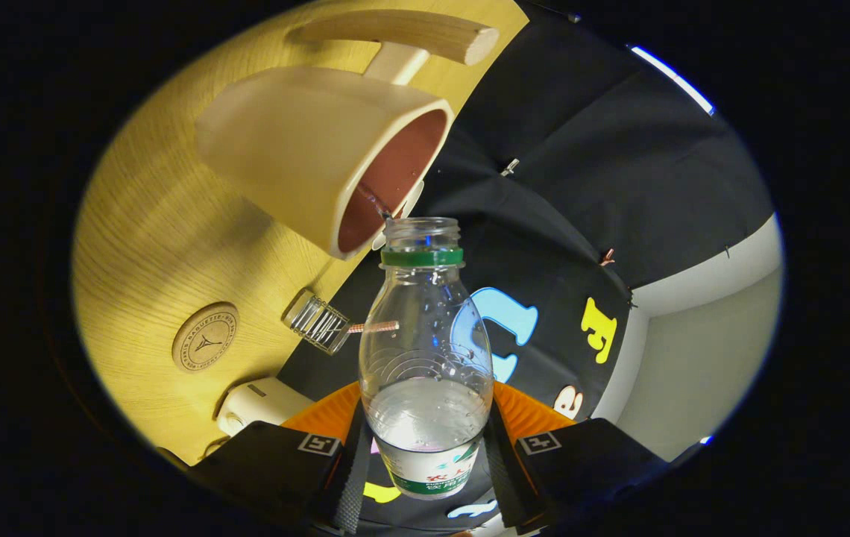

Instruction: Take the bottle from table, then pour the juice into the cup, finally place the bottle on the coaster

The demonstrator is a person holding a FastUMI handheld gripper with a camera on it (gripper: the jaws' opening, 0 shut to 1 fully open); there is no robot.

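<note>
My gripper [425, 447] is clenched on the bottle [425, 358]: both fingers [347, 477] press against its lower body, one on each side, right where the label wraps round. The orange parts of the gripper show just behind the bottle on both sides, and the black finger blocks with their square markers sit to either side at the bottom of my view.

The bottle is clear plastic with a green ring below its open mouth; I see no cap on it. A clear liquid sits in its lower part, and droplets cling to the inside of the upper wall.

The whole view is rolled over, so the wooden table [142, 246] runs up the far side of the bottle like a wall. The bottle's mouth is right at the rim of the cup [320, 149], a cream-coloured cup with a reddish-brown inside and a wooden handle [403, 33] on its far side. Whether the mouth touches the rim I cannot tell. A small white thing shows just behind the bottle's mouth at the cup's rim; I cannot tell what it is.

On the table nearer my fingers lies the round wooden coaster [205, 337] with a stamped mark, well apart from the cup. Beside it, at the table's edge, is a small ribbed glass jar [317, 322], and closer to my fingers a white block [257, 403].
</note>
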